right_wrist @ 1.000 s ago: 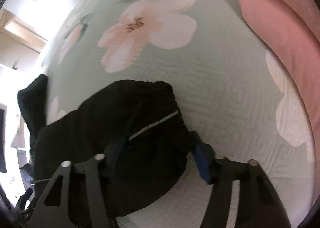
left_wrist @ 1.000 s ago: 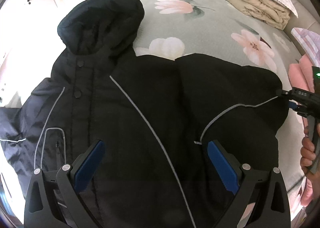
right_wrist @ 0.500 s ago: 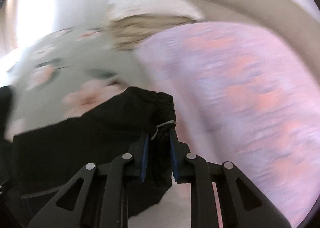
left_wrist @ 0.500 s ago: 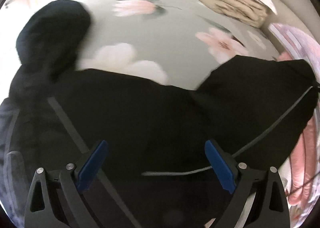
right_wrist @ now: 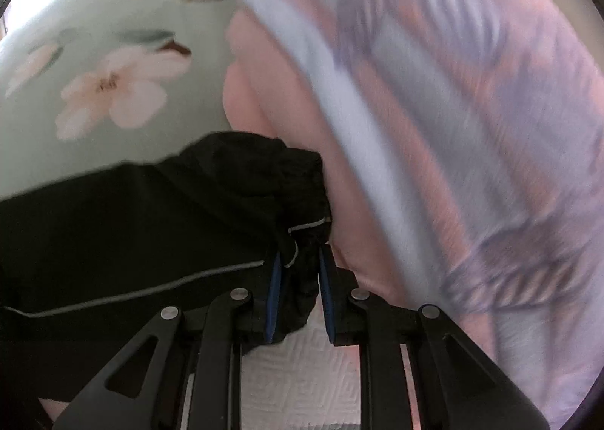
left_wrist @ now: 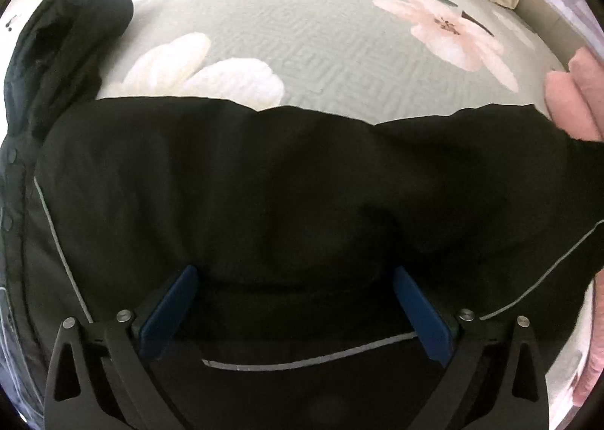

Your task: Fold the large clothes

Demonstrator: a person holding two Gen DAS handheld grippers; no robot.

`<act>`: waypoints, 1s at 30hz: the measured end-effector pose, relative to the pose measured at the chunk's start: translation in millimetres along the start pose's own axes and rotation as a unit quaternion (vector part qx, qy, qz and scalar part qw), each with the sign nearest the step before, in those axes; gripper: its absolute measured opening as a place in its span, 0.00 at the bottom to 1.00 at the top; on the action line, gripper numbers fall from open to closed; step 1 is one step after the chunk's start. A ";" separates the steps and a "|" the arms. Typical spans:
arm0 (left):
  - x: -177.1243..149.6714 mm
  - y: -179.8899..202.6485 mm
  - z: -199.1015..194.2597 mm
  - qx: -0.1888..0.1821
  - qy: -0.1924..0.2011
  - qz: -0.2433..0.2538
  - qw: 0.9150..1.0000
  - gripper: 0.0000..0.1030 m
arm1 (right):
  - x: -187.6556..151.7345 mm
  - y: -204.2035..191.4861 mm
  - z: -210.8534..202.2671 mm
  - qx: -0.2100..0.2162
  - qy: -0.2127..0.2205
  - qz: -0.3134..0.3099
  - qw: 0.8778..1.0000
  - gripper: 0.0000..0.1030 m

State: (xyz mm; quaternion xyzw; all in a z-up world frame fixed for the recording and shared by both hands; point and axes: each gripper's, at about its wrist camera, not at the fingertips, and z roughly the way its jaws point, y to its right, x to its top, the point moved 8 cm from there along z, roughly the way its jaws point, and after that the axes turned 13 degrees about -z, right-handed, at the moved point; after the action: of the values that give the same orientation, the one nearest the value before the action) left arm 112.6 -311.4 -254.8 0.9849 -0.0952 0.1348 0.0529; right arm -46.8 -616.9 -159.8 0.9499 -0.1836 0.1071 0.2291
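While your right gripper (right_wrist: 300,271) pinches the cuff of the black hooded jacket (left_wrist: 264,184) spread on the floral green quilt (left_wrist: 321,45), your left gripper (left_wrist: 292,301) hovers spread wide; next fold that sleeve inward, away from the pink folded blanket (right_wrist: 287,97) crowding the right edge

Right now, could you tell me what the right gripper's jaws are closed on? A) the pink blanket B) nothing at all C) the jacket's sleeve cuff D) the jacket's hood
C: in the right wrist view the right gripper has its jaws pinched on the black sleeve cuff, beside the pink blanket.
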 end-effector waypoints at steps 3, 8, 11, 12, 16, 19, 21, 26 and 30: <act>5.5 3.0 -22.1 -0.049 0.002 -0.016 0.999 0.79 | -1.9 1.9 -2.8 0.023 0.004 0.008 1.000 0.20; 18.2 33.4 -60.1 -0.153 0.015 -0.012 0.988 0.79 | -12.0 16.0 -38.7 0.031 0.029 0.012 0.999 0.20; 15.4 68.9 -52.2 -0.198 -0.007 0.025 0.980 0.72 | -12.5 27.9 -68.0 0.021 0.051 0.014 0.998 0.20; 17.3 81.6 -39.3 -0.196 -0.015 0.036 0.980 0.69 | -11.9 30.2 -74.4 0.020 0.058 0.014 0.998 0.20; 17.3 108.0 12.4 -0.161 -0.040 0.043 0.985 0.69 | -12.4 35.5 -89.9 0.013 0.072 0.012 0.997 0.20; 16.6 117.1 3.0 -0.134 -0.025 0.072 0.988 0.71 | -13.8 38.8 -86.9 0.012 0.065 0.008 0.998 0.20; 14.7 107.2 -5.6 -0.146 -0.028 0.067 0.987 0.66 | -16.9 38.0 -82.8 0.021 0.057 0.014 0.998 0.20; 12.6 45.6 -65.2 -0.191 -0.002 0.013 0.982 0.66 | -15.0 13.5 -89.0 0.063 0.060 0.016 0.996 0.21; -4.8 -37.3 -99.6 -0.167 0.019 -0.028 0.985 0.66 | -3.1 -34.6 -128.0 0.107 0.094 -0.004 0.990 0.21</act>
State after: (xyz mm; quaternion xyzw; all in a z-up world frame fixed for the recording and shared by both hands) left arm 90.1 -261.2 -163.7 0.9617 -0.0882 0.1337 0.2224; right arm -51.1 -526.6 -62.8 0.9555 -0.1445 0.2139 0.1428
